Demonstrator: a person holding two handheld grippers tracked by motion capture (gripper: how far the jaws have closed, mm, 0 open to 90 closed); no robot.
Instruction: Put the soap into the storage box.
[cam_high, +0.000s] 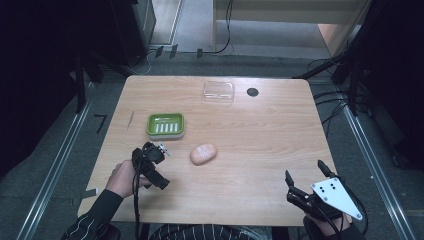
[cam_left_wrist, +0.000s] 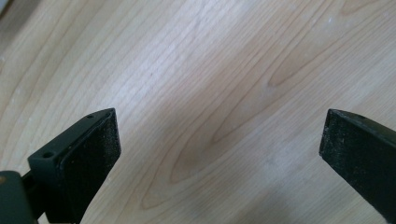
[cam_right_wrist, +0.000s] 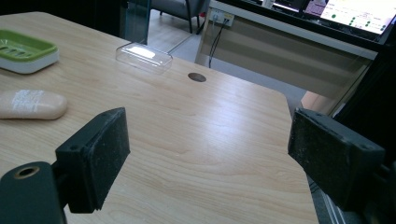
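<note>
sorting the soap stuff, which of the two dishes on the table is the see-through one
The clear plastic dish at the far edge of the table, beside the round hole. The other, the green dish, is opaque with a slotted insert and sits nearer, just beyond the soap bar.

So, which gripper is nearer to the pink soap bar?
Left. The left gripper is just beside the soap bar, on its left. The right gripper is farther, near the table's front right corner.

In the right gripper view the green soap dish (cam_right_wrist: 24, 50) and the pale soap bar (cam_right_wrist: 31, 104) are cut by the left edge. In the high view the left gripper (cam_high: 150, 162) points downward, its jaw tips hidden beneath its body; the person's forearms leave the bottom edge.
</note>
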